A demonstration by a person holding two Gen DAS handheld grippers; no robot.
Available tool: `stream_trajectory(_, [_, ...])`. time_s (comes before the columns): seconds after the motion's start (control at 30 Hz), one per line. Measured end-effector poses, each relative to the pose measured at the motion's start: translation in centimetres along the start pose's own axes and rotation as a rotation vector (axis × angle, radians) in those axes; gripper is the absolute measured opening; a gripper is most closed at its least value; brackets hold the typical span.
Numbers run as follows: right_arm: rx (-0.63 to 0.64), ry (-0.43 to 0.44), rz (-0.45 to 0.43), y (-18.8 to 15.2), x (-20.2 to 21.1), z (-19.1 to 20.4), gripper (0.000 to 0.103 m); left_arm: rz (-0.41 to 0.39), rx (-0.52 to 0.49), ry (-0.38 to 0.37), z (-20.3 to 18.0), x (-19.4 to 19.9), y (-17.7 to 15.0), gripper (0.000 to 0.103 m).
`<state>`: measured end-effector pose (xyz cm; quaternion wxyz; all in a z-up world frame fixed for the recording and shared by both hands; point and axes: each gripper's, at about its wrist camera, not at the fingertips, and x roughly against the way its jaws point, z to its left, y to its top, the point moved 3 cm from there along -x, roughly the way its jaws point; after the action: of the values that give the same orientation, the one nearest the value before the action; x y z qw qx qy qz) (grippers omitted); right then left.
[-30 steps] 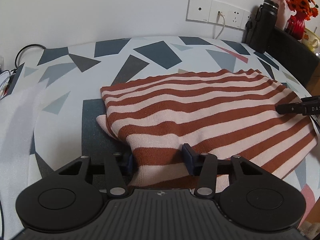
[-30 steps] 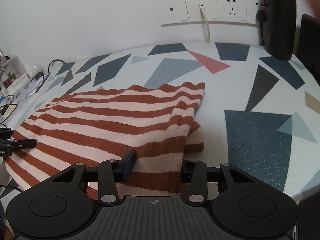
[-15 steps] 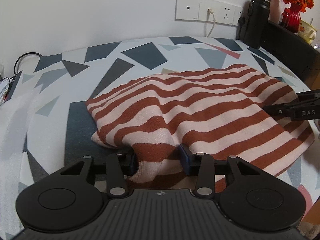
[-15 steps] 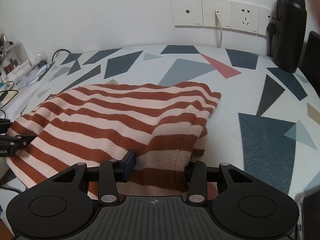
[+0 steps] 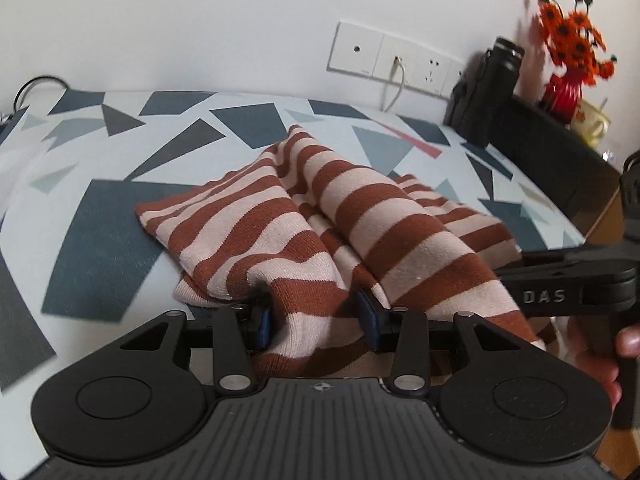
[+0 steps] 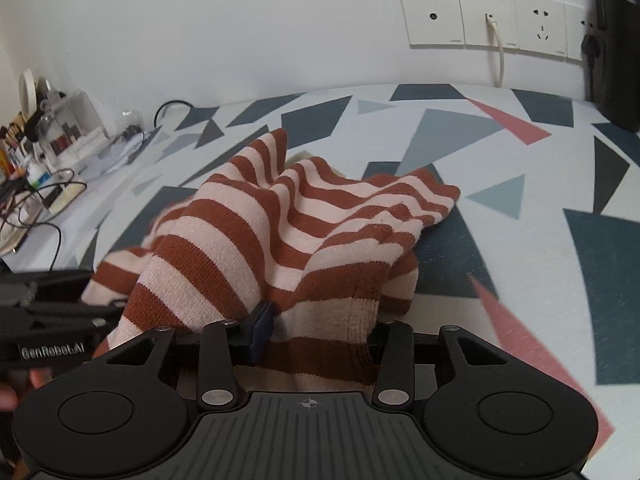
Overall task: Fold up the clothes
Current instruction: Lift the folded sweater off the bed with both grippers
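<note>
A rust and pale pink striped knit garment point(image 5: 320, 216) lies bunched on the patterned table; it also shows in the right wrist view point(image 6: 288, 224). My left gripper point(image 5: 316, 320) is shut on the garment's near edge and holds it raised. My right gripper point(image 6: 316, 332) is shut on the other near corner, its right fingertip hidden under the cloth. The middle of the garment rises in a ridge between the two gripped corners. The right gripper shows at the right of the left wrist view point(image 5: 560, 284), close beside the left one.
A black flask point(image 5: 488, 92) and a red vase of orange flowers point(image 5: 568, 60) stand at the back right by a dark box. Wall sockets with a white cable point(image 6: 496, 20) are behind. Cables and a cluttered organiser point(image 6: 48, 136) lie at the left.
Both grippers have lifted their corners and come close together. The flat garment has bunched into a raised fold in the middle.
</note>
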<state>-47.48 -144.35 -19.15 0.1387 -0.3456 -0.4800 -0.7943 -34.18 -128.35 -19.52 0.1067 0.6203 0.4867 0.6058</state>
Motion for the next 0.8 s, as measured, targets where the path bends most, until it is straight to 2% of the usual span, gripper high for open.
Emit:
stream_trajectory(0.1, [-0.017, 0.009, -0.020, -0.1, 0.0, -0.1, 0.038, -0.029, 0.009, -0.018, 0.0, 0.4, -0.6, 0.041])
stream_trajectory(0.23, [-0.031, 0.021, -0.068, -0.6, -0.1, -0.4, 0.038, -0.072, -0.036, -0.044, 0.2, 0.9, -1.7, 0.042])
stream_trajectory(0.43, [-0.042, 0.022, -0.120, -1.3, -0.1, -0.4, 0.039, -0.088, 0.070, -0.104, 1.4, 1.4, -2.0, 0.042])
stream_trajectory(0.6, [-0.027, 0.028, -0.106, -1.6, 0.2, 0.0, 0.039, -0.084, 0.003, -0.065, 0.3, 2.3, -2.8, 0.042])
stream_trajectory(0.8, [-0.018, 0.033, -0.096, -2.5, 0.9, 0.8, 0.038, -0.081, 0.017, -0.061, 0.0, 3.3, -3.6, 0.042])
